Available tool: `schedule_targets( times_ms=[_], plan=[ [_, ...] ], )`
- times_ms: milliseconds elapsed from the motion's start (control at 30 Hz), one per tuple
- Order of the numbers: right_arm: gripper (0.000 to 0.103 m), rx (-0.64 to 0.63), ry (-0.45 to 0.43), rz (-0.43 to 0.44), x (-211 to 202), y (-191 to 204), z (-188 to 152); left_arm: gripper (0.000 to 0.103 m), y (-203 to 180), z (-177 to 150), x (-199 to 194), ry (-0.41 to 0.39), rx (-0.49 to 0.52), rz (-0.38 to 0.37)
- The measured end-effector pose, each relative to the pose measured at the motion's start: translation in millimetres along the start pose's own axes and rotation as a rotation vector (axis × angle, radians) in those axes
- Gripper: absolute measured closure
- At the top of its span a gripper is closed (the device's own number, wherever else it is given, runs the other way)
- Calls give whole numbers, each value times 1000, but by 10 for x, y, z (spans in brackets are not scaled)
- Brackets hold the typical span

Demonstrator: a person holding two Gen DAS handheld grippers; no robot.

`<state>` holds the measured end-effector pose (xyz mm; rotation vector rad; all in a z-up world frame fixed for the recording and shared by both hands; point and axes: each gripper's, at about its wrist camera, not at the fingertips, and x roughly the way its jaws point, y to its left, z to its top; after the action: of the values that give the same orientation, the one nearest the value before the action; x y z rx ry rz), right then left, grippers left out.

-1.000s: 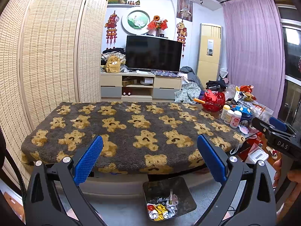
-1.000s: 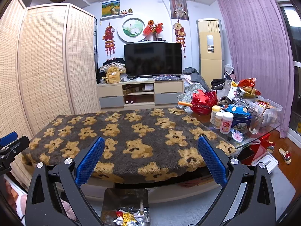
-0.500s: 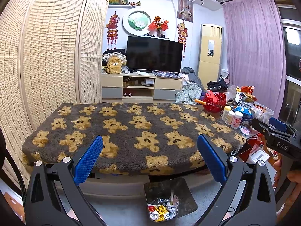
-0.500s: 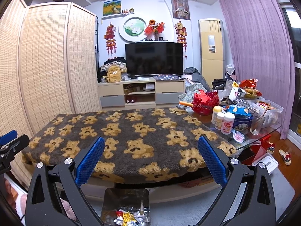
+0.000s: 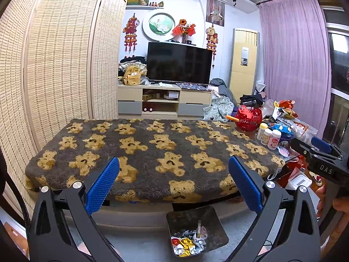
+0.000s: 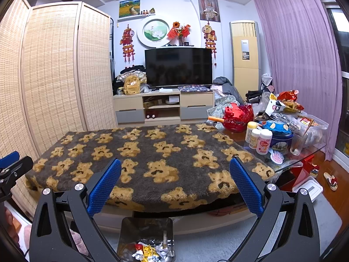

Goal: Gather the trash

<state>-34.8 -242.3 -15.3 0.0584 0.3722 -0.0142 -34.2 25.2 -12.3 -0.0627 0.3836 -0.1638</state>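
Crumpled trash in silver foil, gold and red wrappers lies heaped in a dark square bin on the grey floor, near the front edge of a table covered by a grey fleece blanket patterned with tan teddy bears. A pale stick stands upright among the wrappers. The left gripper hovers above the bin, its blue-padded jaws spread wide and holding nothing. To the right, the right gripper is also wide apart and empty, with the same bin and trash just below it. Further right on the table, a red openwork basket holds a red item, beside three white bottles, a round blue tin and a clear box of packets.
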Motion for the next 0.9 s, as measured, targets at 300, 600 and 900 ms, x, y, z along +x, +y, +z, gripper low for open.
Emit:
schedule_targets(
  times_ms=[300, 600, 900],
  plan=[
    [3, 0, 4, 1, 28, 19, -12, 8, 4, -7, 3, -3, 0, -2],
    [3, 2, 6, -1, 39, 26, -37, 8, 10, -1, 10, -6, -1, -1],
    [3, 3, 6, -1, 40, 19, -35, 8, -1, 4, 15, 15, -6, -23]
  ],
)
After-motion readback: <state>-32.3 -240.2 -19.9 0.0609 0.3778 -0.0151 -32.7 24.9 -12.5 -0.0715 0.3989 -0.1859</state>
